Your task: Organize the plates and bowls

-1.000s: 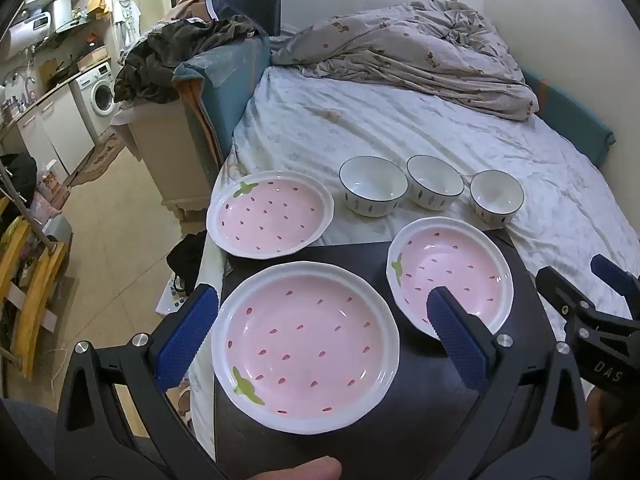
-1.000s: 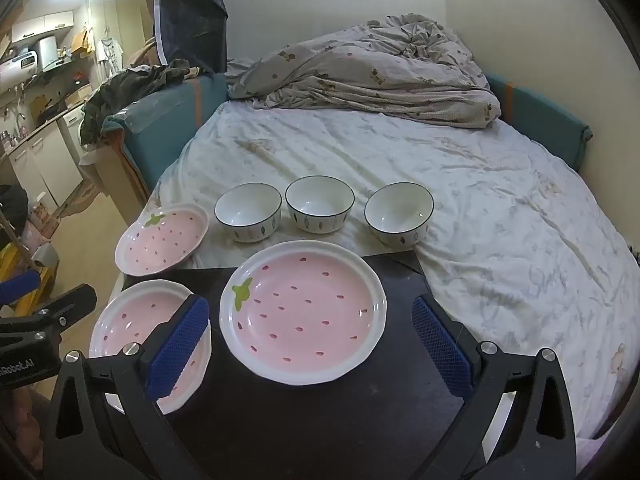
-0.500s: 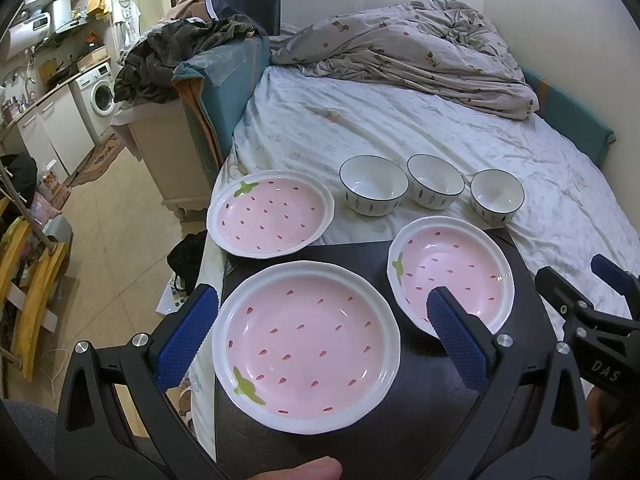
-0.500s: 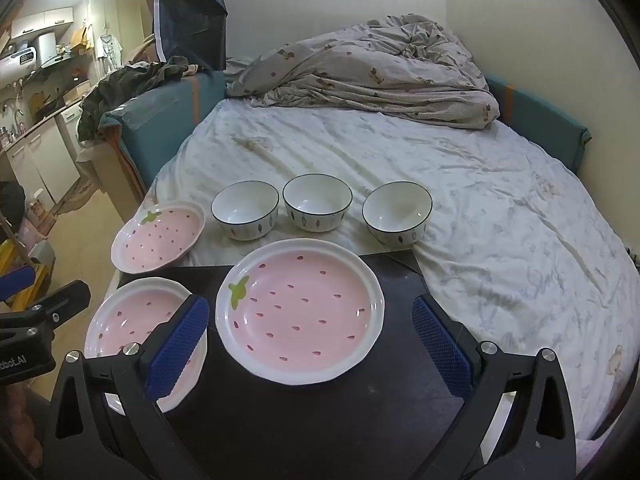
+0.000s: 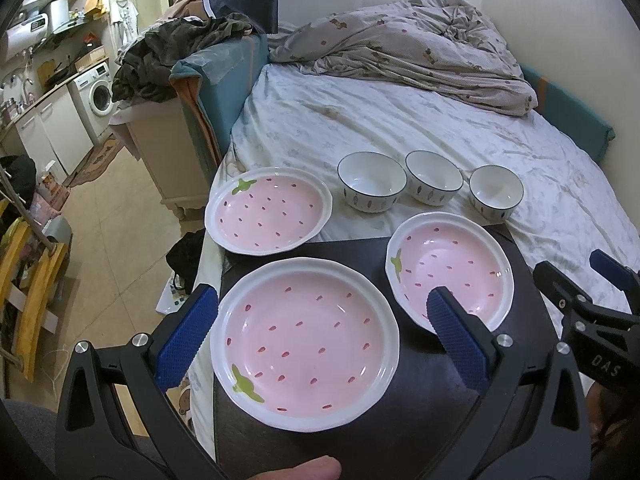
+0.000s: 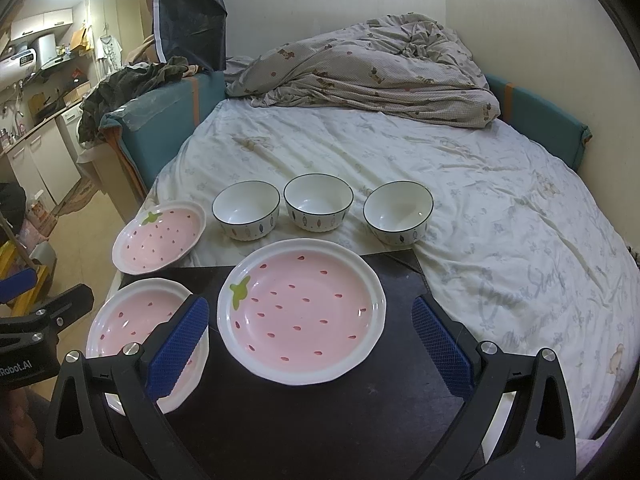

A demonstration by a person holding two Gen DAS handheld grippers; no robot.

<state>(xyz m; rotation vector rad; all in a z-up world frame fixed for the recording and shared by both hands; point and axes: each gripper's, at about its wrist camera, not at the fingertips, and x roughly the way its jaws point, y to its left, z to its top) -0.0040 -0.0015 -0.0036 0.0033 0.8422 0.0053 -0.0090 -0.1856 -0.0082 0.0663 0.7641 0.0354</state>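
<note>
Three pink strawberry plates lie before me. In the left wrist view, one plate (image 5: pixel 306 354) sits on the dark board between the fingers of my open, empty left gripper (image 5: pixel 320 330). A second plate (image 5: pixel 450 268) lies to its right and a third (image 5: pixel 268 210) rests behind on the bed's edge. Three white bowls (image 5: pixel 372 186) (image 5: pixel 434 176) (image 5: pixel 496 192) stand in a row on the sheet. In the right wrist view, my open, empty right gripper (image 6: pixel 310 330) frames the right plate (image 6: pixel 302 308); the bowls (image 6: pixel 246 214) (image 6: pixel 318 206) (image 6: pixel 398 212) stand beyond it.
The dark board (image 6: pixel 320 420) lies at the bed's near end. A crumpled duvet (image 6: pixel 360 72) is heaped at the far end of the bed (image 6: pixel 500 200). Teal padded boards (image 5: pixel 224 92) flank the bed. A kitchen with a washing machine (image 5: pixel 100 92) is at far left.
The right gripper's view has drifted slightly, so the plates and bowls sit a little further left. The left gripper is nearly still. Both stay open.
</note>
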